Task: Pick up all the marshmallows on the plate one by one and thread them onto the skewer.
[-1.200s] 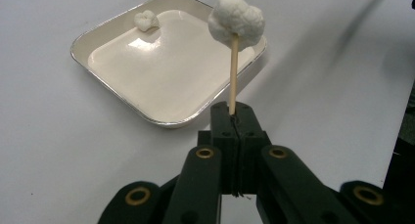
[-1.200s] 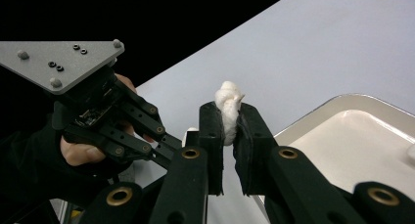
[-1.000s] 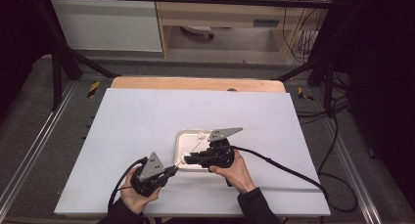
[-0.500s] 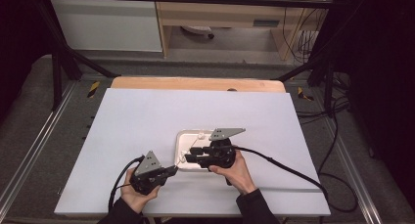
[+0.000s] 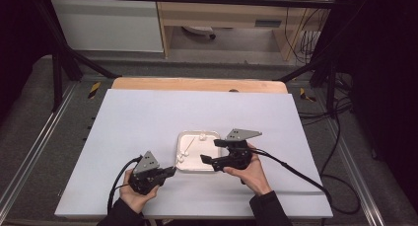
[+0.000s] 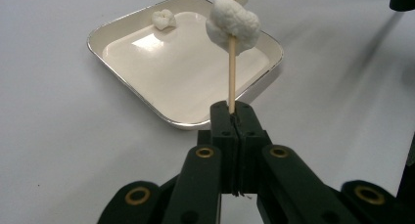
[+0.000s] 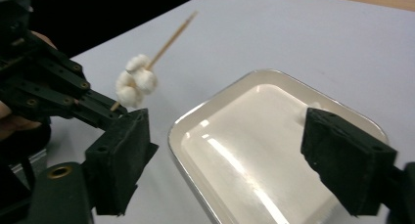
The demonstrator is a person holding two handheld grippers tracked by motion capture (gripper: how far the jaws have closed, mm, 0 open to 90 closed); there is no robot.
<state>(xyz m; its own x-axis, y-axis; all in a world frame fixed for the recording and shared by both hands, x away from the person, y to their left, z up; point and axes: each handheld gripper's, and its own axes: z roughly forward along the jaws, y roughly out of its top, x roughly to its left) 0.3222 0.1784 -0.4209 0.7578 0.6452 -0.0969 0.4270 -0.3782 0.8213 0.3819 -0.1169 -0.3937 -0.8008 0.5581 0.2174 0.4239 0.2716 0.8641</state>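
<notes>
Threading marshmallows [image 6: 233, 21] onto skewer [image 6: 231, 82]: left hand-held gripper [image 6: 234, 112] clamped tight on skewer's low end, centre frame, over tray [image 6: 128, 84]. Right hand-held gripper [image 7: 222, 150] jaws just been opening, nothing btwn, w/ spare marshmallow [image 6: 164, 19] in tray's far corner. Marshmallows soft, light, squashy — pinch gently at sides; skewer thin, stiff, snappable.

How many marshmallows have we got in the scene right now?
3, maybe more. Two marshmallows are threaded on the skewer clamped in the left gripper; one loose marshmallow lies in the tray's far corner. The open right gripper may hide others.
</notes>
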